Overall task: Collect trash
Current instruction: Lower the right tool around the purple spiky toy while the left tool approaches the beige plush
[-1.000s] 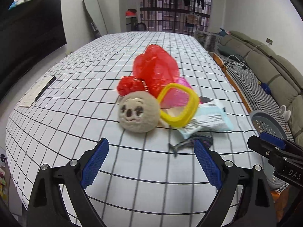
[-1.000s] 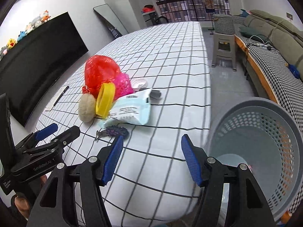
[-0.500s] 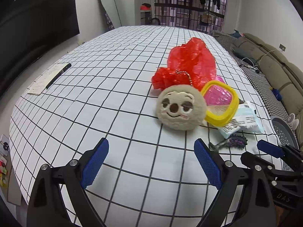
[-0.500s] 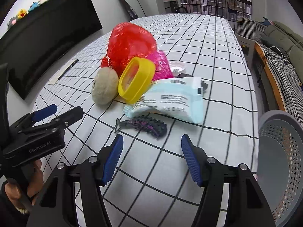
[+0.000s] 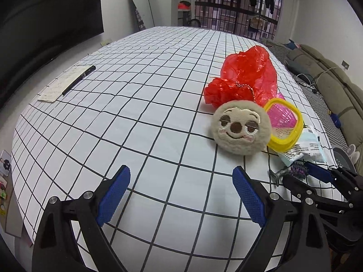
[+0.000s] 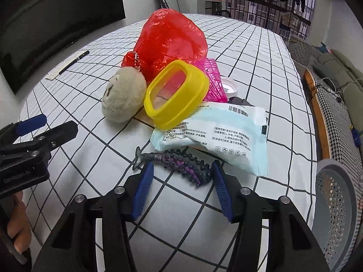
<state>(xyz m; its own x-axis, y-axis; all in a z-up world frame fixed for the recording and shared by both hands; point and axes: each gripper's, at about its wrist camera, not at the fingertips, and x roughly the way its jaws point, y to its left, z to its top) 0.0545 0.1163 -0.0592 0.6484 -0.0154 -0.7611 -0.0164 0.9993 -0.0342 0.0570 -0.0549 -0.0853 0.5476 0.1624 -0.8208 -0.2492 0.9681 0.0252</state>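
Observation:
A pile lies on the checked tablecloth: a red plastic bag (image 6: 170,40), a beige plush face (image 6: 123,97), a yellow ring lid (image 6: 177,95), a pink mesh piece (image 6: 213,79), a pale blue wrapper (image 6: 217,136) and a dark purple spiky toy (image 6: 179,163). My right gripper (image 6: 181,176) is open, its blue pads either side of the spiky toy, not closed on it. My left gripper (image 5: 181,192) is open and empty over bare cloth, left of the plush (image 5: 241,129) and red bag (image 5: 245,77). The right gripper also shows in the left wrist view (image 5: 317,176).
A grey perforated bin (image 6: 335,204) stands off the table's right edge. A white cap (image 6: 229,87) lies behind the pile. A pen on a paper strip (image 5: 74,81) lies far left. A sofa (image 5: 329,79) runs along the right.
My right gripper has moved forward to the spiky toy, which now sits between its pads. My left gripper has shifted left, so the pile now lies to its right.

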